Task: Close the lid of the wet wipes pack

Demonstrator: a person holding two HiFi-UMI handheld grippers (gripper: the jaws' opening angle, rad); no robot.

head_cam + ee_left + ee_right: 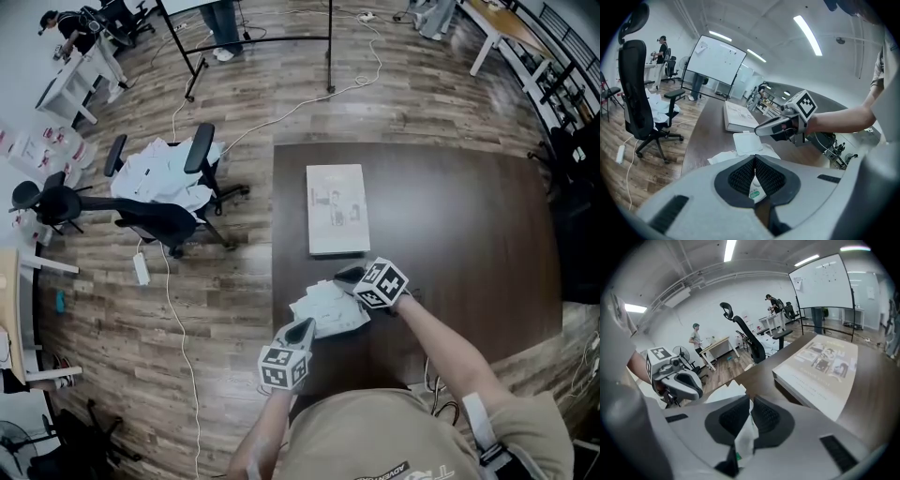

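White wet wipes pack (328, 309), crumpled, lid (747, 142) open

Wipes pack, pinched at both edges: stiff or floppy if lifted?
Probably floppy: the wipes pack looks crumpled, its film creased between the jaws of the left gripper and right gripper. It would likely sag between them. The open lid looks flat, so probably stiffer.

Bright even ceiling strip lights (807, 34); strong fisheye warp, dark vignetted corners, soft edges.
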